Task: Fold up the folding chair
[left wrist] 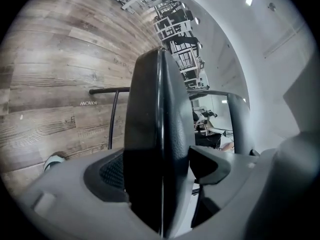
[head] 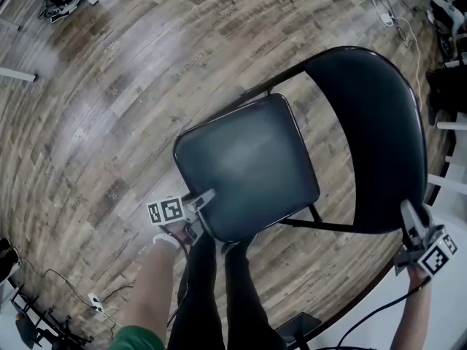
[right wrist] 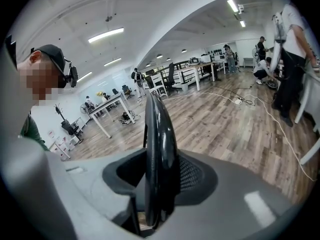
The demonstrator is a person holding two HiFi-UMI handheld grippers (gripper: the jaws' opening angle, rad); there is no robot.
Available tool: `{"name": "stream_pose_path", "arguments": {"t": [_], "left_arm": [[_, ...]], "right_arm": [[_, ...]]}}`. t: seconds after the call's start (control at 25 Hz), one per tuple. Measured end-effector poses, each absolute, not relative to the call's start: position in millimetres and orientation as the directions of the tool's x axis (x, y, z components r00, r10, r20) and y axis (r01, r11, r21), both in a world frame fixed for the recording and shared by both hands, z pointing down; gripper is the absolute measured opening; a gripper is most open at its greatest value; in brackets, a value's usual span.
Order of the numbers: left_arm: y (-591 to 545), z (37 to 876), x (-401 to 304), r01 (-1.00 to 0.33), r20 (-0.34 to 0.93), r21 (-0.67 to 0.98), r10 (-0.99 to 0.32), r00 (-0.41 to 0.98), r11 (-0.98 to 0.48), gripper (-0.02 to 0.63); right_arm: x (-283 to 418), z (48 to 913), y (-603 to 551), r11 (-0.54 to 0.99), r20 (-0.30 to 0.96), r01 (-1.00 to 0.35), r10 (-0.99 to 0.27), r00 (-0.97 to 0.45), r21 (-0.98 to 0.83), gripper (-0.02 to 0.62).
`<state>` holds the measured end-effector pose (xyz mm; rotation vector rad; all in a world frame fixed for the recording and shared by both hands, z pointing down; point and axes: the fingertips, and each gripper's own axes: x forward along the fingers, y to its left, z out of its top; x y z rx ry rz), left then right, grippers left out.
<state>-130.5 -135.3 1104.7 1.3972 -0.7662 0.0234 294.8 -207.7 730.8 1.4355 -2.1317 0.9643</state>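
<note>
Head view: we're seeing the folding chair (head: 263, 144) standing unfolded on the wood floor (head: 109, 86), seat (head: 241, 173) facing up and backrest (head: 379, 130) arching along its right side. The left gripper (head: 206, 199) is sitting at the seat's near left corner, and the right gripper (head: 407, 211) is at the backrest's near end. Our legs (head: 211, 290) are standing just beside the seat's near edge. Left gripper view: we're looking along the seat edge-on (left wrist: 150, 109). It's running straight between the jaws, with both pads (left wrist: 112, 171) pressing on it, so we're clamping the seat. Right gripper view: the thin backrest edge (right wrist: 157, 134) is standing upright between the jaws, the mesh pads (right wrist: 192, 176) are closing in against it, and we're gripping it. Desks (right wrist: 107, 106) and people are showing far behind.
</note>
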Motion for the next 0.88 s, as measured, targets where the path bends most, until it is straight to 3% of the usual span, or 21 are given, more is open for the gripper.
{"name": "stream_pose_path", "arguments": {"t": [0.44, 0.88], "left_arm": [[-128.8, 1070.6, -124.3, -0.469, 0.551, 0.835, -0.441, 0.708, 0.289, 0.388], [-153.8, 945.6, -88.4, -0.385, 0.491, 0.871, -0.529, 0.692, 0.305, 0.387]], "right_arm": [[278.8, 701.7, -201.5, 0.264, 0.658, -0.927, -0.653, -0.374, -0.265, 0.163], [237.4, 618.7, -182.3, 0.332, 0.603, -0.923, -0.703, -0.378, -0.192, 0.147]]}}
